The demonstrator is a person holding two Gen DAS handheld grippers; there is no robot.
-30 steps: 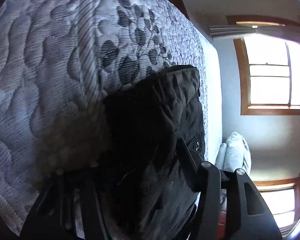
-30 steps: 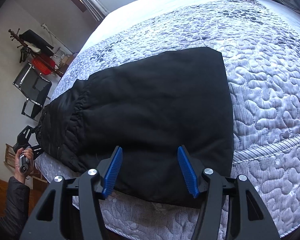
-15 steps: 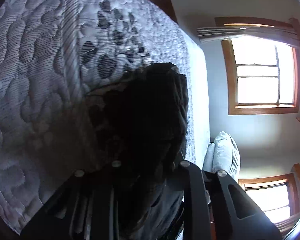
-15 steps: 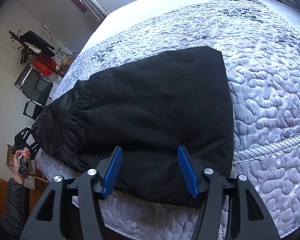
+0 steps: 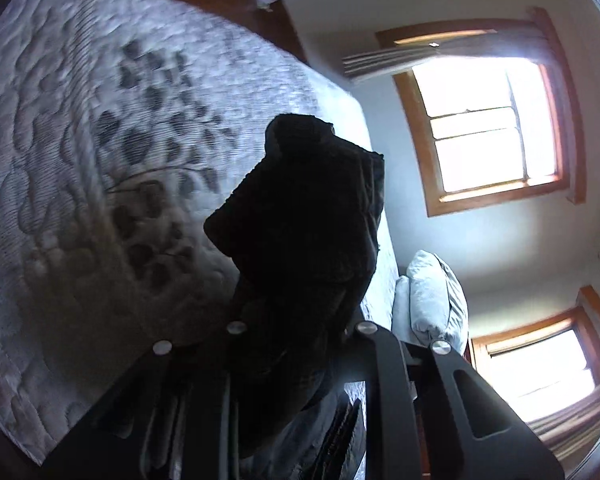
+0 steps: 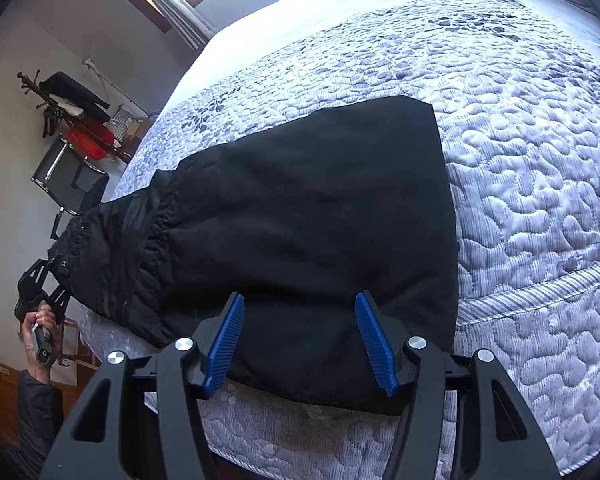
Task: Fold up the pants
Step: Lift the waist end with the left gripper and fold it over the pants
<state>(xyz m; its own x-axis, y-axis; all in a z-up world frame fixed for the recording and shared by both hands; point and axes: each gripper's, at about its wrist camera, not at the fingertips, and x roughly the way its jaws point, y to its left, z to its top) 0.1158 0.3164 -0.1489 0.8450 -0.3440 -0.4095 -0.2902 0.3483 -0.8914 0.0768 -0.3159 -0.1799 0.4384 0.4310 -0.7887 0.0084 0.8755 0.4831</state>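
Left gripper (image 5: 296, 320) lifted pants (image 6: 308, 220) waist clear of bed (image 6: 540, 160) edge

The left gripper (image 5: 296, 332) fingertips are hidden by bunched black pants (image 5: 308, 232). The bed (image 5: 60, 160) is blurred and cut off by the picture's edge

The pants (image 6: 300, 216) are plain black against a bedspread (image 6: 520, 128) of pale grey-lilac, quilted in pebble shapes with darker grey leaf sprigs. The right tool (image 6: 300, 344) is black with bright blue ribbed pads (image 6: 225, 348). The window frames (image 5: 420, 128) are warm orange-brown wood, and a red item (image 6: 90, 140) sits by the black chair (image 6: 76, 184).
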